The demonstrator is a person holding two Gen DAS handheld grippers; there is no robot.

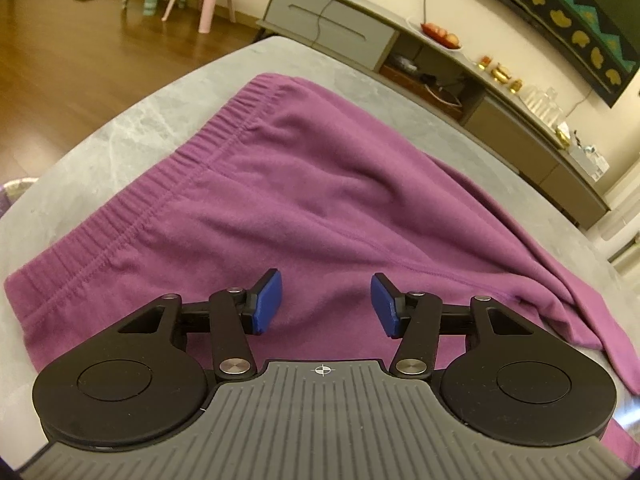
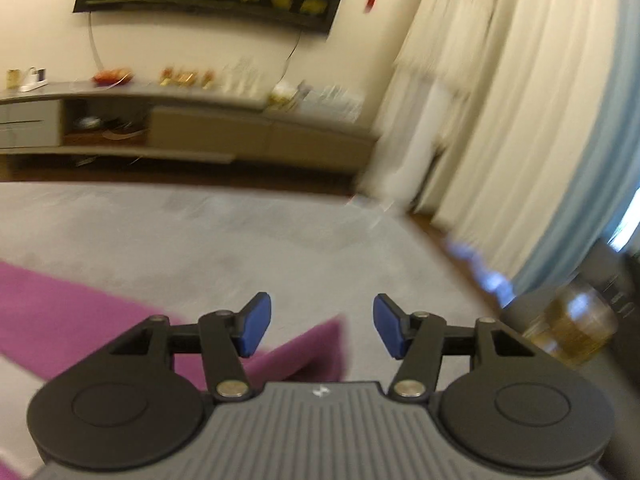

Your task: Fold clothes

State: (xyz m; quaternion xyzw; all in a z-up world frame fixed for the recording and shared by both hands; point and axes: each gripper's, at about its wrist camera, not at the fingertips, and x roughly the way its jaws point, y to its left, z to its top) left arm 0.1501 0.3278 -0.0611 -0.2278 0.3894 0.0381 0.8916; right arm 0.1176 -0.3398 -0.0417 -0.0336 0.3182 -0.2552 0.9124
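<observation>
Purple trousers' waistband (image 1: 132, 184), left-view only

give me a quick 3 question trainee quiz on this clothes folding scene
1. True or false: the left gripper is shut on the purple garment.
2. Which end of the garment lies toward the left in the left wrist view? A) the ribbed waistband B) a hood C) a collar
3. Fill in: the right gripper is ____, its blue pads apart above the grey table.

Key: 1 false (it is open, nothing between the pads); 2 A; 3 open
</observation>
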